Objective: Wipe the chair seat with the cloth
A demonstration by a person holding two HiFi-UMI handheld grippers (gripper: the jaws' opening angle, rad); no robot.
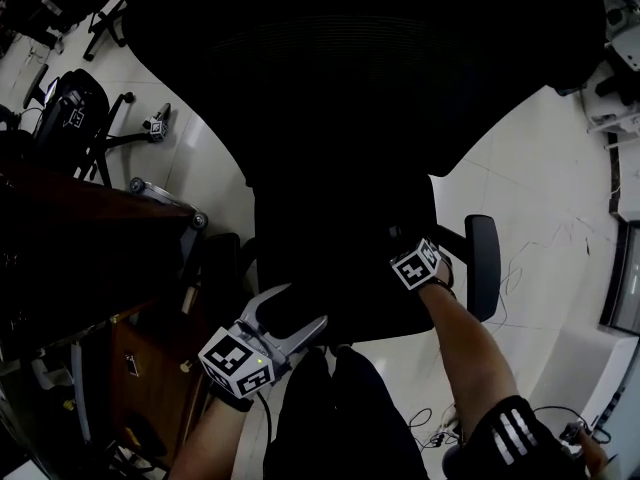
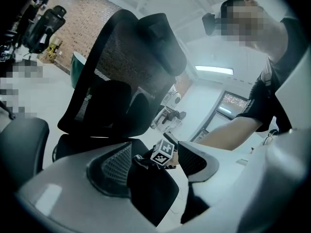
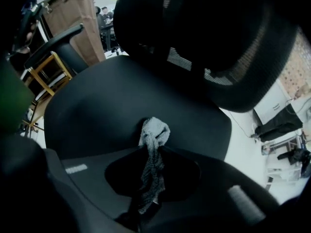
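Head view: the right gripper (image 1: 406, 253) was seen low over the chair seat (image 1: 330, 268), beside the armrest (image 1: 482, 265), presumably so the cloth could be pressed against the surface. The left gripper (image 1: 292, 320) was held back at the seat's near edge, well apart from the work, likely kept clear as the idle hand. The cloth itself could not be made out here. It was lost against the black upholstery, and the right fingers were swallowed by the same darkness.

Left gripper view: the left gripper (image 2: 155, 148) was shown with its fingers (image 2: 109, 166) spread apart and nothing grasped. Through the gap the marker cube (image 2: 164, 154) of the right gripper was framed, with the mesh backrest (image 2: 121, 72) rising behind. Where the cloth met the seat was hidden from this angle.

Right gripper view: the grey cloth (image 3: 155, 132) was pinched between the closed fingers of the right gripper (image 3: 154, 148), a bunched end poking out ahead and the rest trailing back toward the camera. It was held just above the seat (image 3: 112, 101). Whether it was touching the seat could not be told. The backrest (image 3: 218, 38) was cut off at the top.
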